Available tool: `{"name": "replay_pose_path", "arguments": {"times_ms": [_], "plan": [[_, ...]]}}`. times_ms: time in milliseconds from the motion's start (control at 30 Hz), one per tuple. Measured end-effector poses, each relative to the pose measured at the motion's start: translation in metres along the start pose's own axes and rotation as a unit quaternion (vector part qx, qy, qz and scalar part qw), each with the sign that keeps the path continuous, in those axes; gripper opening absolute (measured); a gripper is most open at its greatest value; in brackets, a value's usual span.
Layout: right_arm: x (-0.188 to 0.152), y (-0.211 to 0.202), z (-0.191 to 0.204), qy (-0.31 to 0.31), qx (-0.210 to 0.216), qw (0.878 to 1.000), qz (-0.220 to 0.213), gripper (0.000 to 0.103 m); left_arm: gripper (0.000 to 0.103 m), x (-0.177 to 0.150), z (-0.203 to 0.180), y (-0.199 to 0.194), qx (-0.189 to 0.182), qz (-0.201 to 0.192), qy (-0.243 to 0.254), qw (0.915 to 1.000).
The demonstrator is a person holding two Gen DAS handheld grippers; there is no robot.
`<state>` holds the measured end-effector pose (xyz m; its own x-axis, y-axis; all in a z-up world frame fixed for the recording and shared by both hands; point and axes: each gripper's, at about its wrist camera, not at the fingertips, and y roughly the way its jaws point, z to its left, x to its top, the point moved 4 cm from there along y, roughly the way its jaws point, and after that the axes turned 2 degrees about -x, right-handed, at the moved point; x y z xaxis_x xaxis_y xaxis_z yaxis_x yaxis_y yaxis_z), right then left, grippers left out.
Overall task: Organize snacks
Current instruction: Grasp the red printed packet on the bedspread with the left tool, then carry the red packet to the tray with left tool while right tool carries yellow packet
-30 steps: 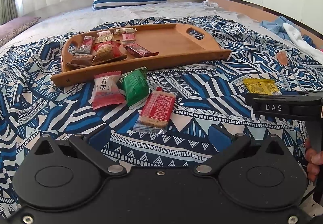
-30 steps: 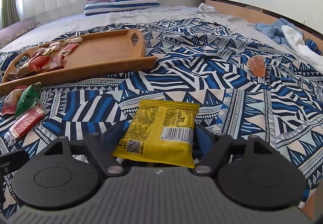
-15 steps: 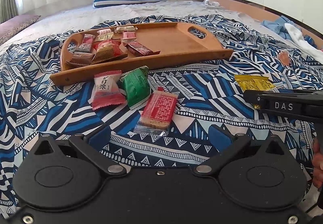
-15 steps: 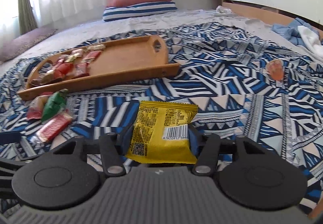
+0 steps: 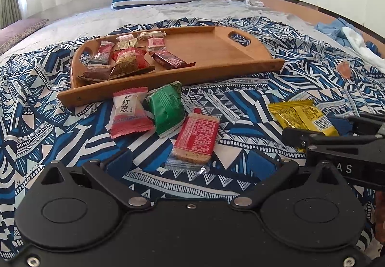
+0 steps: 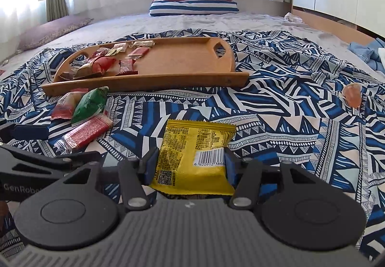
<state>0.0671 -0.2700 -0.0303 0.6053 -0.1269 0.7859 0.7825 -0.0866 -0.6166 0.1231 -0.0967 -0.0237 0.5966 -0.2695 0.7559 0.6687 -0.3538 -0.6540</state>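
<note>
Right now the yellow snack packet (image 6: 192, 156) sits between the two blue pads of the right gripper (image 6: 191, 166), and both pads (image 6: 150, 164) press on its sides, so this claw is clenched on the packet. Its far end with the crimped edge points toward the wooden tray (image 6: 182, 79). Only the right wrist view shows this grip plainly; from the left wrist view the same packet (image 5: 300, 117) appears at the right side, half behind the black arm of the other tool, and the pads cannot be seen there.

The left gripper (image 5: 192, 163) has its jaws spread wide with nothing between them, just behind a red biscuit pack (image 5: 196, 138). Beside this pack lie a green packet (image 5: 166, 108) and a pink-and-white packet (image 5: 128, 110), touching each other, near the front wall of the tray. Several small wrapped snacks (image 5: 127, 60) lie in the tray's left part; the left view shows them clearer. All rests on a blue patterned cloth (image 6: 276, 108). One orange candy (image 6: 351, 97) lies well apart at the right
</note>
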Motion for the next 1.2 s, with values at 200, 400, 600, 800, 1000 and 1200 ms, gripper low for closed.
{"name": "replay_pose_path", "arguments": {"times_ms": [200,400,600,800,1000,1200], "plan": [[0.000,0.000,-0.008,0.009,0.000,1.000,0.001,0.059,0.076,0.003,0.000,0.005,0.016,-0.007,0.027,0.9995],[-0.002,0.001,-0.012,0.020,-0.004,1.000,-0.001,0.059,0.064,0.003,-0.006,0.006,0.009,-0.012,0.037,0.9992],[-0.004,0.000,-0.011,0.021,-0.008,1.000,-0.003,0.059,0.054,0.003,-0.006,0.010,0.004,-0.014,0.042,0.9990],[-0.004,0.000,-0.011,0.020,-0.008,1.000,-0.003,0.060,0.039,0.003,-0.006,0.009,0.006,-0.019,0.043,0.9989],[-0.004,0.001,-0.011,0.019,-0.008,1.000,-0.003,0.060,0.034,0.002,-0.012,0.008,0.008,-0.023,0.058,0.9980],[-0.003,0.001,-0.011,0.017,-0.006,1.000,-0.001,0.060,0.033,0.002,-0.012,0.005,0.011,-0.025,0.055,0.9981]]}}
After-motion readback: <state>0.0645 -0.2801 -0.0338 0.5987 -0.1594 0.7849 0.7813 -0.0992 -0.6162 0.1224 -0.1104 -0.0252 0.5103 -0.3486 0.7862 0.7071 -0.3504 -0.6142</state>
